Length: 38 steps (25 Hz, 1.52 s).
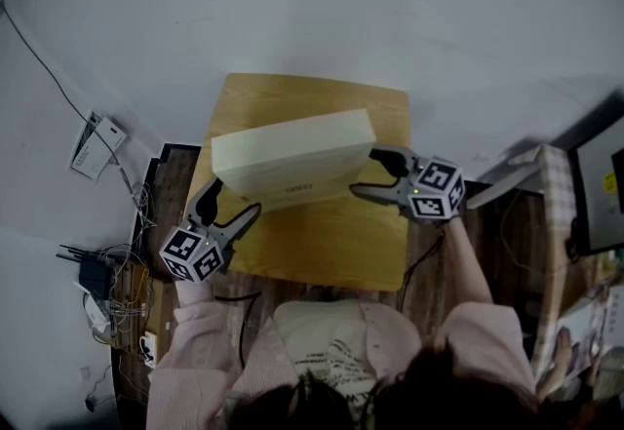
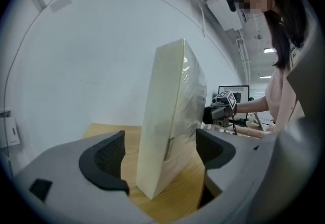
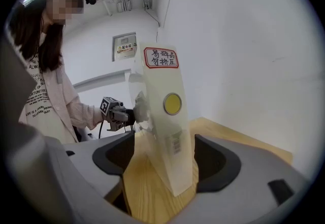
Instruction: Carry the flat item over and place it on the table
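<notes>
- We find the flat item to be a cream box [image 1: 292, 157] in clear wrap. It stands on its long edge on the wooden tabletop [image 1: 322, 248] with a slight lean, not lying on a broad face.
- The left hand-held gripper [image 1: 234, 199] sits at the box's left end. Its jaws are apart and straddle that end with a gap on each side, so neither pad presses.
- The right hand-held gripper [image 1: 367, 173] sits at the opposite end, jaws likewise apart. One pad stands clear of the box. The other is close to the lower corner, and we see no squeeze there.
- That end face carries a red-bordered label [image 3: 161, 58] and a round yellow sticker [image 3: 172, 103].
- In our judgement the edge-up pose follows from the hold. The jaws open sideways, so only the box's thin dimension fits between them, and a gripper at each end keeps a long box level.
- We judge the box delivered to the tabletop but unclamped. On so narrow an edge it could topple.
</notes>
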Tool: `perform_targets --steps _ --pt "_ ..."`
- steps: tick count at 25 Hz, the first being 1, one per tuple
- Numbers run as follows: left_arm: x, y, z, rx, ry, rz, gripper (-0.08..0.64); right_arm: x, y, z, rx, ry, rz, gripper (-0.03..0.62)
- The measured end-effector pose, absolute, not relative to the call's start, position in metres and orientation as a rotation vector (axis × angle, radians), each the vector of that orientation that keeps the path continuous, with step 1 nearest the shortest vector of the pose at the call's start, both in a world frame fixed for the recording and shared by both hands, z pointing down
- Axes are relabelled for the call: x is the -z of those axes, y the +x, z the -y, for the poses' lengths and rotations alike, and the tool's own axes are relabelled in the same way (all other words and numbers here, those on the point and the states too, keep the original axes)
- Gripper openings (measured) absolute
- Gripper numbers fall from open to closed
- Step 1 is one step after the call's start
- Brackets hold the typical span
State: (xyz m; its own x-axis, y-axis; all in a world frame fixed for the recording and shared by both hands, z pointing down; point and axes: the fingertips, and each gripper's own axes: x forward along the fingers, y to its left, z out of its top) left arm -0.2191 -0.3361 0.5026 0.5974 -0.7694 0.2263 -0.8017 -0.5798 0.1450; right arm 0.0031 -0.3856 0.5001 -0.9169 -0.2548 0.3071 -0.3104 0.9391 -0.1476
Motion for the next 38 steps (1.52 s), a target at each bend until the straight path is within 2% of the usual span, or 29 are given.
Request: perform_targets --steps 3,5,10,11,14,17,18,22,24,26,30,35,38 --pt "-0.500 -0.227 0.324 -0.176 2.554 1.379 0.406 -0.491 0.011 0.381 -0.270 0.475 2.847 0.325" --pt "-0.497 -0.231 0.316 -0.165 2.528 1.445 0.369 -0.484 0.015 0.378 -0.260 0.516 2.869 0.267" --pt "-0.486 -0.223 0.301 -0.164 2.522 1.509 0.251 -0.473 0.016 0.368 -0.208 0.561 2.891 0.196" --pt "-0.485 -0.221 0.299 -0.175 2.518 1.523 0.239 -0.472 0.016 0.365 -0.201 0.567 2.895 0.187" --pt "-0.482 -0.217 0.293 -0.188 2.497 1.564 0.213 -0.467 0.014 0.358 -0.178 0.607 2.926 0.098" --pt "-0.479 -0.210 0.285 -0.183 2.495 1.574 0.155 -0.462 0.011 0.350 -0.189 0.635 2.959 0.079" --pt "-0.479 -0.207 0.283 -0.186 2.496 1.575 0.139 -0.461 0.010 0.347 -0.196 0.636 2.967 0.047" --pt "-0.478 -0.193 0.272 -0.181 2.509 1.561 0.067 -0.462 0.006 0.333 -0.227 0.628 2.997 0.038" --pt "-0.477 -0.187 0.266 -0.173 2.523 1.541 0.052 -0.462 0.005 0.326 -0.244 0.623 3.013 0.037" --pt "-0.475 -0.183 0.262 -0.170 2.536 1.528 0.035 -0.461 0.003 0.320 -0.244 0.623 3.017 0.007" --pt "-0.470 -0.174 0.253 -0.158 2.564 1.514 0.003 -0.458 0.001 0.309 -0.251 0.610 3.038 0.006" --pt "-0.467 -0.164 0.245 -0.147 2.590 1.493 -0.003 -0.456 -0.001 0.298 -0.271 0.606 3.053 0.006" --pt "-0.467 -0.158 0.241 -0.142 2.593 1.484 -0.008 -0.454 -0.002 0.291 -0.279 0.601 3.063 -0.015"
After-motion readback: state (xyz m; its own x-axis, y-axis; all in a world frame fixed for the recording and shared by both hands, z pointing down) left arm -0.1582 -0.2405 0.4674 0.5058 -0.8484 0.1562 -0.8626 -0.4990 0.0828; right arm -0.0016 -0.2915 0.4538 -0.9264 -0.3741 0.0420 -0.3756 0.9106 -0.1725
